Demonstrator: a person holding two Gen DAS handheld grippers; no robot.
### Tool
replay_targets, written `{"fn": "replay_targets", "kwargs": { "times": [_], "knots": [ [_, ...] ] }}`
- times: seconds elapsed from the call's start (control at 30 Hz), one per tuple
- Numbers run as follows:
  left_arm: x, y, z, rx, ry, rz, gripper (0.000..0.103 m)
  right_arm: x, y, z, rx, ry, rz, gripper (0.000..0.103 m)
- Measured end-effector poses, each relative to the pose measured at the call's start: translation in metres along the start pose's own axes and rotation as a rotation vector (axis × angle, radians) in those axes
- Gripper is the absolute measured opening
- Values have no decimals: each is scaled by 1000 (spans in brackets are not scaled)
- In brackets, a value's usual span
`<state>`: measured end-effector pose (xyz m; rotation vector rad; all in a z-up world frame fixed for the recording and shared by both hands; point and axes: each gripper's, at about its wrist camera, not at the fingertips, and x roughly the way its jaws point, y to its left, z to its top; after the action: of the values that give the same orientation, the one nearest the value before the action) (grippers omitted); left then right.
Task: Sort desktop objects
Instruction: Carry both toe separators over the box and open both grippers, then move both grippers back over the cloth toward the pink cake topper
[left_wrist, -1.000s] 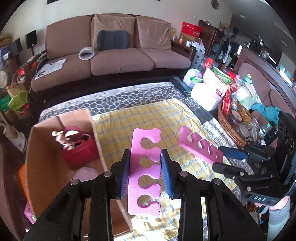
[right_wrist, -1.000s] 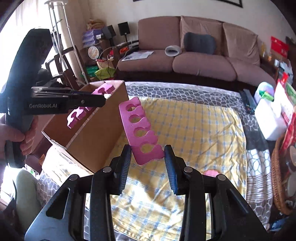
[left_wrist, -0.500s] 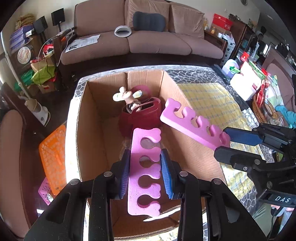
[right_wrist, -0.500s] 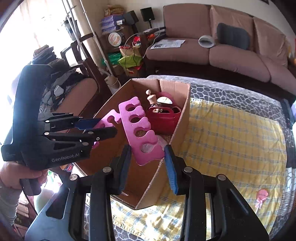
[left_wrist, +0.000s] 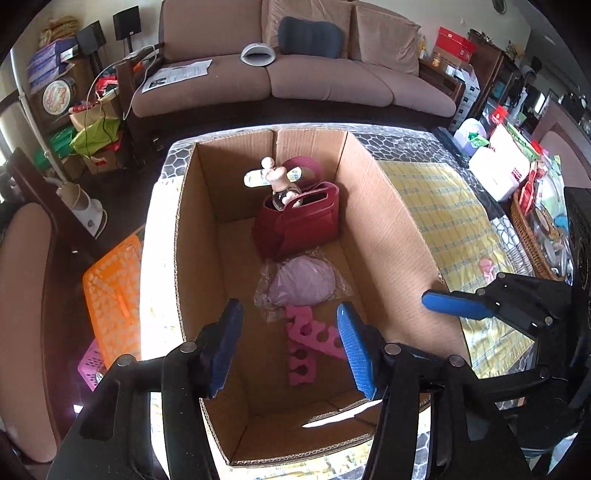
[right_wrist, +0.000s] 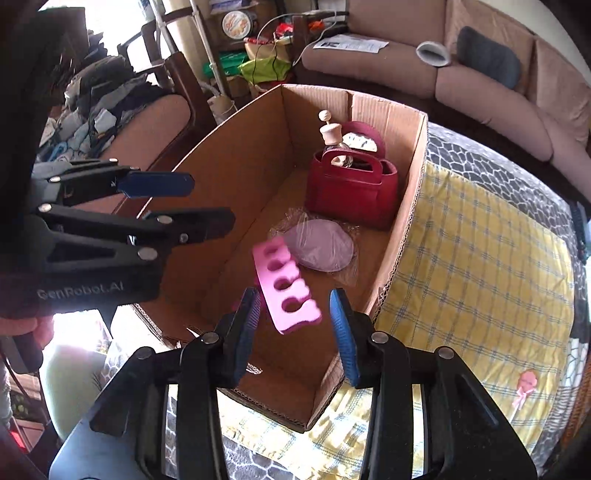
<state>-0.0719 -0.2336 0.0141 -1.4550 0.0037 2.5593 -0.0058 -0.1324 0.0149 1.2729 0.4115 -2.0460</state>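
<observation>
Lived-in home living room: brown sofa (left_wrist: 295, 81) (speakers (left_wrist: 127, 24) beside it)

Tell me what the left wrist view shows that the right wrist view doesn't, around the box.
Left wrist only: an orange basket on the floor beside the cardboard box, and two pink toe separators lying crossed on the box floor.

Right wrist only: one toe separator between the opening right claw fingers, no pad pressing on it, and a hand holding the left claw, which is also opening.

Both: the red bag, the bottle in it, the wrapped purple pad, the yellow checked cloth.
</observation>
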Motion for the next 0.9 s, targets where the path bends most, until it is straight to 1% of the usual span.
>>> {"fn": "replay_targets", "kwargs": {
  "times": [0.03,0.07,0.2,0.27,0.33,0.37,0.4,0.57,0.63,0.7,0.73,0.77,0.8,0.83,0.9],
  "knots": [
    [-3,1,1,0,-6,3,55,-3,2,0,-1,-13,-9,59],
    [-6,1,1,1,-13,3,55,-7,3,0,-2,-30,-10,66],
    [-17,0,3,6,-33,8,60,-23,5,4,-4,-69,-23,67],
    [-21,-2,3,11,-44,20,65,-32,3,6,5,-88,-27,67],
    [-25,-3,2,10,-55,25,74,-41,-1,7,17,-106,-32,67],
    [-27,-4,2,8,-62,27,76,-45,-4,7,23,-114,-35,67],
    [-28,-5,2,8,-69,30,80,-49,-6,7,29,-121,-41,67],
    [-37,-12,-3,25,-89,48,87,-62,-14,1,38,-136,-65,68],
    [-40,-15,-4,21,-93,42,93,-65,-16,-2,47,-141,-74,69],
    [-42,-18,-5,19,-93,30,100,-69,-19,-6,54,-145,-80,74],
    [-42,-20,-5,26,-90,21,103,-70,-21,-8,55,-147,-88,80],
    [-43,-24,-5,37,-86,14,103,-72,-22,-10,54,-150,-99,88],
    [-43,-29,-6,49,-84,13,103,-74,-23,-12,51,-157,-112,92],
    [-44,-33,-7,57,-86,11,103,-78,-24,-15,48,-167,-128,99],
    [-46,-42,-7,56,-98,1,103,-85,-28,-20,49,-186,-154,101]
  ]
}}
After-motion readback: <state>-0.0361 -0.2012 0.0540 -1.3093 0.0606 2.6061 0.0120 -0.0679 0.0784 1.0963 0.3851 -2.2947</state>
